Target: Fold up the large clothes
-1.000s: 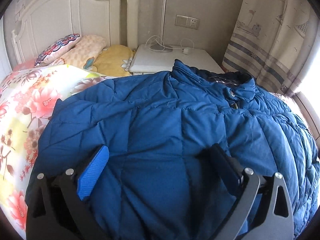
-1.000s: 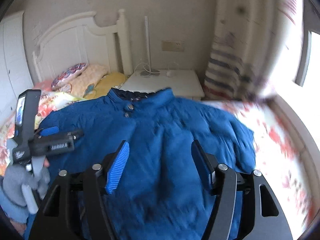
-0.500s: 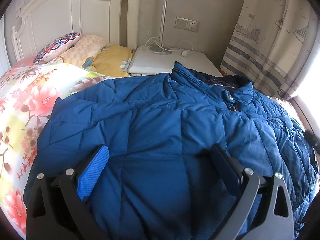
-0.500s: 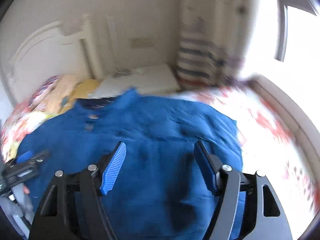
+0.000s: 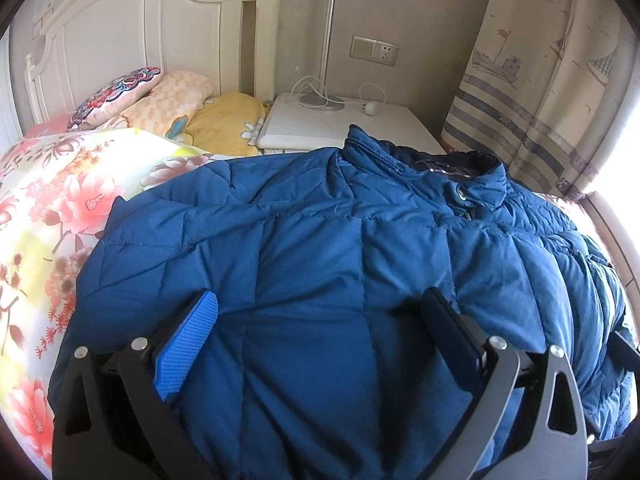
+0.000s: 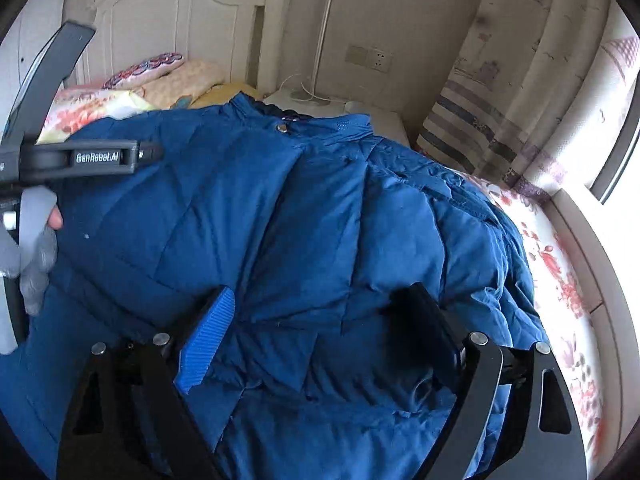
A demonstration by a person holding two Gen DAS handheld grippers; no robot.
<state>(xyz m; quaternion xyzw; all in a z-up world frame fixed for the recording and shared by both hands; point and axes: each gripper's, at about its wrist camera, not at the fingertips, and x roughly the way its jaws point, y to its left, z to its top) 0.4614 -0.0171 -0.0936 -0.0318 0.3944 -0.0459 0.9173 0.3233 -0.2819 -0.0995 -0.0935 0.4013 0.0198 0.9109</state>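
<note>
Left wrist view: bed (image 5: pixel 48 200) under a flowered cover, filling the frame from the white headboard (image 5: pixel 120 40) down. Blue quilted jacket (image 5: pixel 320 280) spread front-up over most of it, collar (image 5: pixel 420 164) toward the headboard end, snap and zip showing just below. Striped curtain (image 5: pixel 540 100) to the right; white bedside desk (image 5: pixel 340 124) behind the collar, with a lamp base and a coiled cable on top. Pillows (image 5: pixel 168 100) stacked against the headboard. Left claw (image 5: pixel 320 332) low over the jacket's lower half — released, fingers wide apart, no fabric pinched between the blue pad and the dark one.

Right wrist view: same jacket (image 6: pixel 300 220), bulging, sleeve side drooping toward the window edge of the bed. Right claw (image 6: pixel 316 328) over the lower front, jaws opening, padding beneath but nothing pressed between the pads. Far left — the other tool's handle, gripped by a hand (image 6: pixel 36 248) in a grey glove.
</note>
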